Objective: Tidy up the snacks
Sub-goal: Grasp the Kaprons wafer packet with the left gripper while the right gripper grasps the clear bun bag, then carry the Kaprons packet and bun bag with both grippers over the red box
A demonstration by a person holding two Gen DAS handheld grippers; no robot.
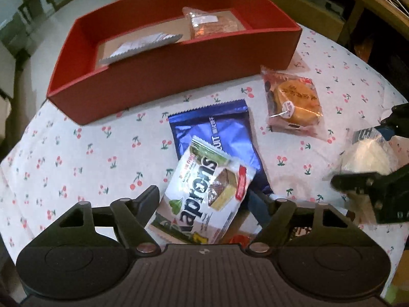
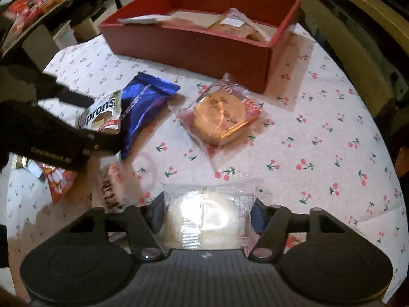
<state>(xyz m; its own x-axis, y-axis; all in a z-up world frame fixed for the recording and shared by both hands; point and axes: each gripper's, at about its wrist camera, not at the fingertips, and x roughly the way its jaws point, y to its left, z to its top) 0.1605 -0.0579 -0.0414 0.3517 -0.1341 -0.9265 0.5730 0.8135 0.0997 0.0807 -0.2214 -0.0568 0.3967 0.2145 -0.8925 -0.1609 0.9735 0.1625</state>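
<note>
A red box (image 1: 163,76) stands at the back of the table, also in the right wrist view (image 2: 194,46), with a silver packet (image 1: 143,46) and a clear-wrapped snack (image 1: 212,23) inside. My left gripper (image 1: 204,202) is shut on a white Naprons wafer packet (image 1: 207,194), held over a blue biscuit packet (image 1: 217,133). My right gripper (image 2: 207,212) is shut on a clear-wrapped white rice cake (image 2: 204,220); it also shows in the left wrist view (image 1: 368,158). A wrapped orange pastry (image 1: 294,102) lies to the right of the blue packet, also in the right wrist view (image 2: 219,115).
The table carries a white cloth with cherry print (image 2: 319,153). A red snack packet (image 2: 58,181) and a dark-and-clear packet (image 2: 110,189) lie at the front left of the right wrist view. A side table with more packets (image 2: 41,0) stands at the far left.
</note>
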